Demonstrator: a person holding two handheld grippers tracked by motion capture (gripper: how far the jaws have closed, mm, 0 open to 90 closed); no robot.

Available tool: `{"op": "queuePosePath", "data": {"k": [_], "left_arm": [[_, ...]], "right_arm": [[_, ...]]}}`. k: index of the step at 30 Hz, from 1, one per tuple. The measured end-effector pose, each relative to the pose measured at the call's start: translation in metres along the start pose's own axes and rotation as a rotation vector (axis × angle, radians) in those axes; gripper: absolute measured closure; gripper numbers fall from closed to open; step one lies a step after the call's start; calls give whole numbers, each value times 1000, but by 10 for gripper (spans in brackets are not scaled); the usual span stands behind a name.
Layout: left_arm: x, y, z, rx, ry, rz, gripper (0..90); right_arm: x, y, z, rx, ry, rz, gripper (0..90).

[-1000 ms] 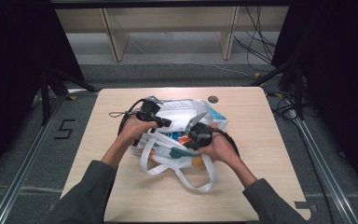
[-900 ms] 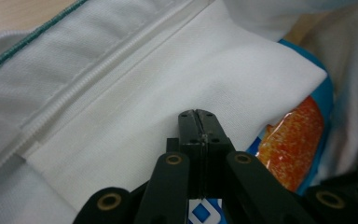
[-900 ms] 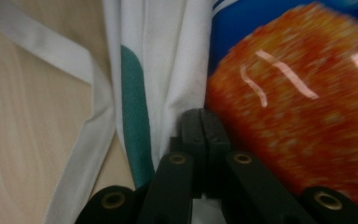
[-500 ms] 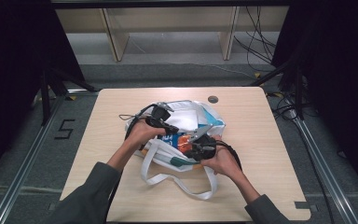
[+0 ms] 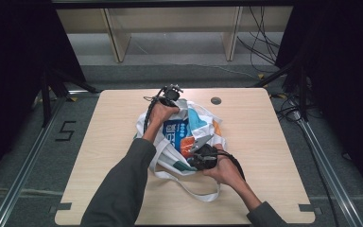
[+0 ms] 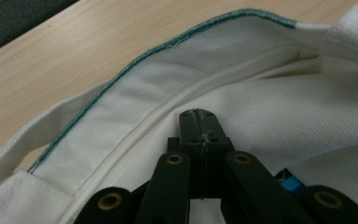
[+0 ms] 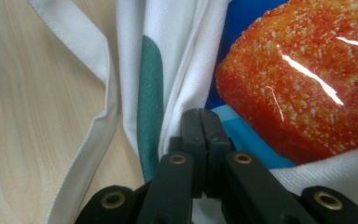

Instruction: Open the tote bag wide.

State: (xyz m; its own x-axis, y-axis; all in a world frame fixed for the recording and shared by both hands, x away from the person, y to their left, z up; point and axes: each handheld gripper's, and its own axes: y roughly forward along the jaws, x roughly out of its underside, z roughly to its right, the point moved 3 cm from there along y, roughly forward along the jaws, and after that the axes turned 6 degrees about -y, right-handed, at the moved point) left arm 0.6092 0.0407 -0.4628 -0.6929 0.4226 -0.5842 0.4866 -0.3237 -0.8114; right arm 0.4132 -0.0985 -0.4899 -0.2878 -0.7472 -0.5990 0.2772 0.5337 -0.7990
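You have a white tote bag lying in the middle of the wooden table, and you hold it from two sides at once. That looks like a way to keep the bag's mouth pulled wide so you can get at what is inside.

Your left gripper is at the far side of the bag. In the left gripper view its two black jaws are pressed tight together, with no gap. They sit on the white cloth just below the green-edged rim. They seem to pinch a bit of the cloth, but the view is too close to be sure. Holding the far rim there keeps that side from flopping down.

Your right gripper is at the near side of the bag. In the right gripper view its jaws are also squeezed shut. A fold of white cloth with a green patch goes in between the tips, so it has hold of the bag's near edge. Pulling this edge toward you opens the bag more.

Inside the bag you can see a shiny snack packet. It is blue and has a picture of an orange, crumbly food on it. It lies just beside the right gripper's tips, to their right in that view.

A long white strap from the bag loops loose on the table, near you. It is out of the way and nothing pulls on it.
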Motion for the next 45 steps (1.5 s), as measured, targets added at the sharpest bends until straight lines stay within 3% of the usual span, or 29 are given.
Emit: {"op": "queuePosePath", "data": {"k": [2, 5, 6, 7, 8, 10, 12, 13, 16, 17, 18, 19, 22, 23, 24, 27, 28, 31, 33, 34, 35, 36, 38, 39, 40, 41, 42, 44, 45], "left_arm": [[1, -5, 4, -4, 49, 8, 896], [6, -21, 3, 54, 37, 47, 895], [8, -26, 2, 72, 34, 60, 892], [12, -34, -1, 96, 29, 69, 892], [15, -38, -3, 101, 24, 75, 891], [24, -50, -10, 136, 13, 76, 888], [33, -57, -15, 157, -1, 78, 883], [39, -60, -18, 160, 9, 65, 880], [60, -69, -23, 195, 34, 34, 878], [66, -70, -24, 186, 58, 15, 879], [74, -70, -26, 151, 91, -7, 880], [84, -70, -31, 88, 121, -44, 884], [101, -74, -45, 151, 47, -23, 892], [105, -77, -49, 163, 34, -6, 894], [107, -80, -52, 171, 25, 8, 894], [113, -90, -60, 164, 36, 11, 888], [115, -92, -62, 172, 44, -2, 888], [111, -92, -58, 139, 43, -11, 881], [106, -90, -52, 160, 31, 14, 872], [103, -88, -49, 169, 33, 23, 866], [99, -86, -44, 172, 35, 31, 866], [93, -84, -39, 176, 36, 36, 863], [83, -81, -31, 181, 41, 56, 861], [79, -80, -28, 171, 48, 52, 859], [74, -78, -27, 171, 50, 56, 858], [71, -76, -27, 166, 50, 46, 858], [70, -73, -27, 151, 47, 30, 860], [70, -66, -31, 113, 51, 9, 863], [71, -62, -34, 115, 39, -3, 873]], "right_arm": [[-2, -2, 1, -6, 0, 3, 900], [-8, -10, 4, -2, 4, 28, 900], [-13, -15, 8, 22, 15, 76, 900], [-17, -21, 11, 33, 15, 91, 900], [-26, -29, 20, 66, 10, 141, 900], [-39, -41, 35, 129, 17, 182, 900], [-49, -44, 53, 187, 27, 163, 900], [-51, -45, 59, 184, 44, 143, 900], [-52, -41, 84, 246, 62, 77, 900], [-49, -41, 91, 256, 92, 50, 900], [-45, -40, 97, 272, 100, 40, 900], [-28, -38, 115, 325, 136, -18, 900], [-7, -29, 128, 355, 164, -95, 900], [13, -21, 138, 327, 231, -89, 900], [20, -18, 144, 338, 236, -83, 900], [25, -14, 146, 331, 266, -106, 900], [25, -14, 147, 333, 248, -105, 900], [16, -22, 142, 349, 227, -113, 900], [6, -36, 139, 340, 209, -44, 900], [-2, -43, 133, 327, 223, 21, 900], [-6, -48, 129, 296, 223, 39, 900], [-20, -51, 122, 239, 198, 104, 900], [-24, -51, 119, 216, 186, 100, 900], [-31, -46, 109, 181, 148, 71, 900], [-32, -43, 103, 188, 117, 71, 900], [-32, -43, 103, 188, 117, 71, 900], [-29, -44, 84, 162, 103, 28, 900], [-26, -42, 77, 158, 95, 40, 900], [-22, -44, 68, 127, 74, 47, 900]]}}
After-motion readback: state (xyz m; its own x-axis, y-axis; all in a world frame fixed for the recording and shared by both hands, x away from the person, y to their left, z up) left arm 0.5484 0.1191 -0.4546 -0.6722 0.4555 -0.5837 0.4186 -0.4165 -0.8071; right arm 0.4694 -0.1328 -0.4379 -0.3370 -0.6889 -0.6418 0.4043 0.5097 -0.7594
